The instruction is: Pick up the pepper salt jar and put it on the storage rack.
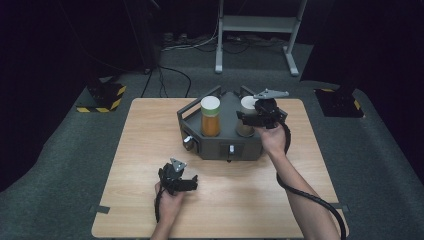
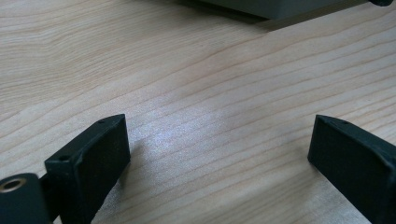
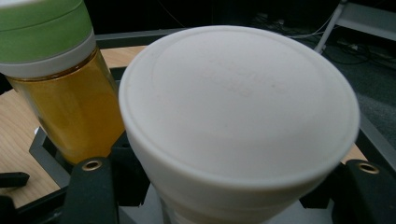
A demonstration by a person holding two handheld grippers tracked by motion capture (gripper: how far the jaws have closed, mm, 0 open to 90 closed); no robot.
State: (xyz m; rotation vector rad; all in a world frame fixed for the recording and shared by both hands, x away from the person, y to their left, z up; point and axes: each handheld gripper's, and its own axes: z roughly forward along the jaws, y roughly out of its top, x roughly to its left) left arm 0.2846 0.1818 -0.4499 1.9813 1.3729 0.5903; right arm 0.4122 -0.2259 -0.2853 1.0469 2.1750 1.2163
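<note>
Right gripper (image 1: 248, 119) grips the white-lidded jar (image 3: 238, 107), jaws clamped on its sides just under the lid. Jar stands in the grey tray (image 1: 225, 142) near the desk's (image 1: 145, 150) far edge, at the tray's right side. Amber jar with green-banded lid (image 1: 210, 117) stands beside it, toward the tray's left, apart. Left gripper (image 1: 192, 184) rests near the desk's front edge, jaws wide, nothing between them.

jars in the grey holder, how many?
2. The amber jar with the pale green lid stands at the left of the grey holder; the white-lidded jar stands at its right, with the right gripper shut on it. None seems hidden.
</note>
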